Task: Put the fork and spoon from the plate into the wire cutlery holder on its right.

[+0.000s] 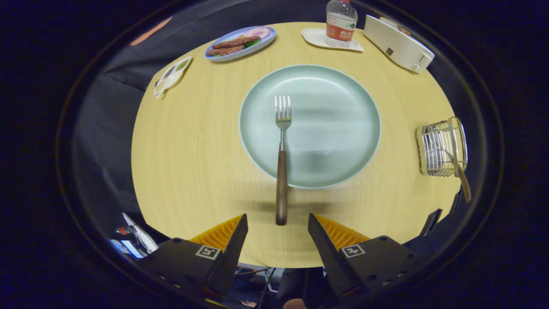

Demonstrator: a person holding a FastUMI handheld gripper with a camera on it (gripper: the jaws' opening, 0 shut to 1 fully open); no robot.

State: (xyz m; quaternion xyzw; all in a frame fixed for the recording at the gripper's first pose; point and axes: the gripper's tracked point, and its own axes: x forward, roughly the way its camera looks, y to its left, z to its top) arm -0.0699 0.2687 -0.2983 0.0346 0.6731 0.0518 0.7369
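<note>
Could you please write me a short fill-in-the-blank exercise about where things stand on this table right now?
1. The fork lies with its tines on the green ____.
2. The fork's handle end sits just ahead of the hand-held gripper, whose fingers are ____.
3. A wooden-handled utensil already stands in the wire ____.
4. The water bottle stands on a small white ____.

Missing words: plate; open; cutlery holder; tray

On one round table sit two plates, one fork, one wire holder with one spoon, one bottle, two small trays and one white box.
</note>
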